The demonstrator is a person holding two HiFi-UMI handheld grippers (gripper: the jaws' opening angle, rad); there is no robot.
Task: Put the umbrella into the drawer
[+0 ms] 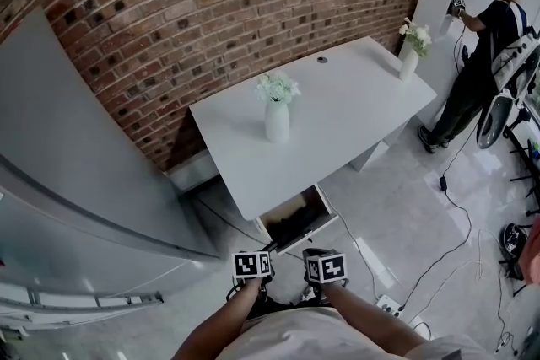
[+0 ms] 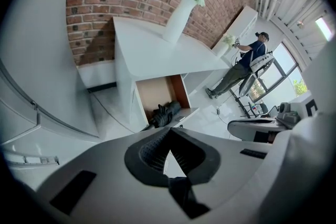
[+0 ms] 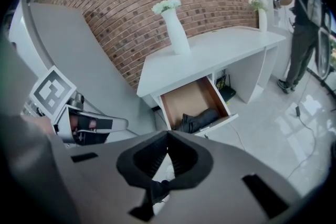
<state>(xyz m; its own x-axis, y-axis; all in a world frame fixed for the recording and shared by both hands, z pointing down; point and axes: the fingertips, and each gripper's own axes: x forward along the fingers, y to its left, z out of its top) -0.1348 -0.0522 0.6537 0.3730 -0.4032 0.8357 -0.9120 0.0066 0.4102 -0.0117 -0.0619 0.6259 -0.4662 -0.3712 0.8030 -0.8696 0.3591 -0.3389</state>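
A: Item location?
B: Umbrella [image 3: 202,119] lies inside the open drawer [image 3: 189,99], toward its front, under the tabletop [image 3: 220,50].
A: Fingers?
B: Left gripper [image 2: 169,131]: fingers together, nothing between them. Right gripper [image 3: 168,134]: likewise together, empty. The 2 grippers are side by side, well apart from the drawer. A person [image 1: 485,46] stands at the tabletop's far end.

Your top [image 1: 312,337] is pale, off-white. Your left gripper [image 2: 169,130] and right gripper [image 3: 168,134] have light grey shells, dark ribbed pads [image 2: 152,152] and black rectangular slots. Each carries a white cube [image 1: 252,265] bearing black square markers.
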